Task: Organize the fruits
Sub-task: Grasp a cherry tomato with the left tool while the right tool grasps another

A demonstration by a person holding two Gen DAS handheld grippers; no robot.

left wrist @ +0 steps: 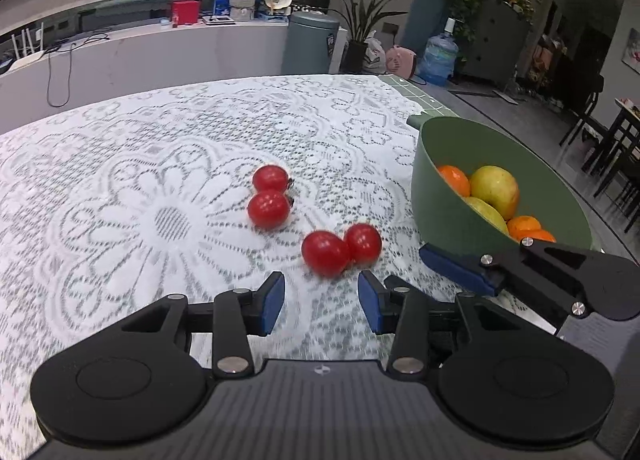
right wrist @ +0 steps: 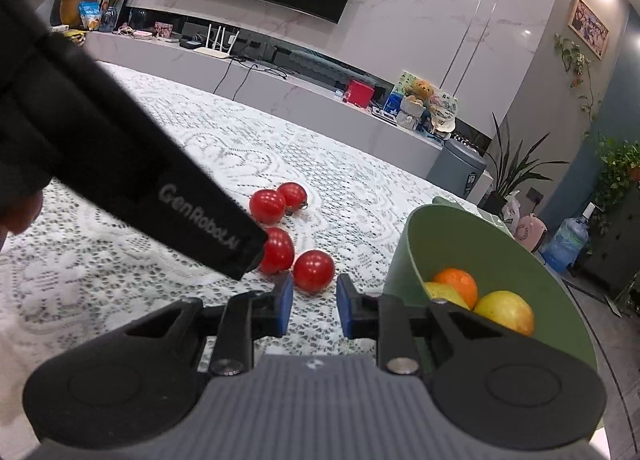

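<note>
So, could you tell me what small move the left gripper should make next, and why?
Probably ease the left gripper forward around the nearest tomato. Its jaws stand apart with nothing between them, the tomato lies on the tablecloth just ahead, and the green bowl already holds fruit.

one tomato part hidden behind left gripper body, bowl rim cut off btm-right

My right gripper hangs empty, pads narrowly apart, just short of the nearest red tomato; the green bowl sits right.
</note>
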